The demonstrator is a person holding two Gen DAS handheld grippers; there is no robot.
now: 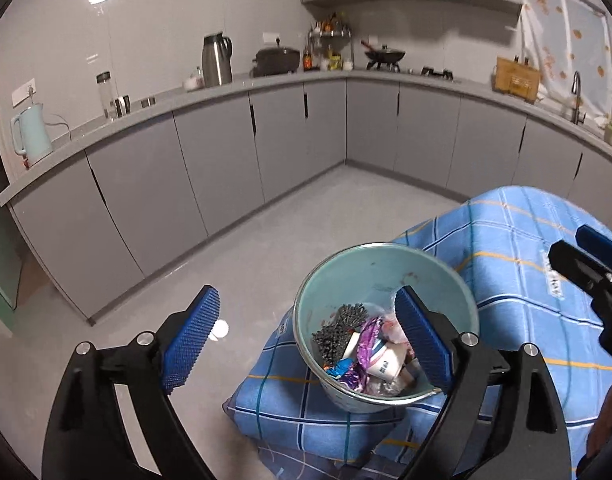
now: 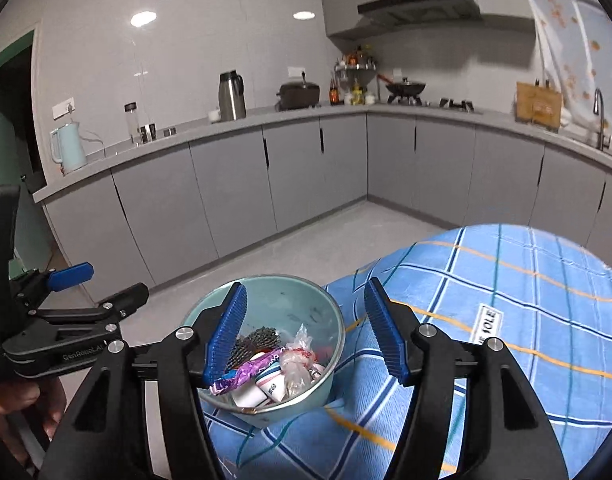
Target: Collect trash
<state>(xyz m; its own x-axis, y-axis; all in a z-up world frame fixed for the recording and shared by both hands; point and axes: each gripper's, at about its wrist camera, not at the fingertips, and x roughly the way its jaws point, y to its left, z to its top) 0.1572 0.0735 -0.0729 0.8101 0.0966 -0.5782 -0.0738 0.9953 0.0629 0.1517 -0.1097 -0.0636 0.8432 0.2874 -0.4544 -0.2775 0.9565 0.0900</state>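
At the near corner of the blue checked cloth (image 1: 502, 240) stands the pale green round bin (image 1: 370, 268), already holding crumpled wrappers and paper cups (image 2: 266, 376). Both the left claw (image 1: 306, 340) and right claw (image 2: 306, 340) gape empty above it, likely having just dropped trash.

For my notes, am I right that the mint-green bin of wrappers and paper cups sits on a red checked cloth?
Not quite: the cloth is blue checked, not red, as the right wrist view shows. The mint-green bin of wrappers and paper cups does sit on it.
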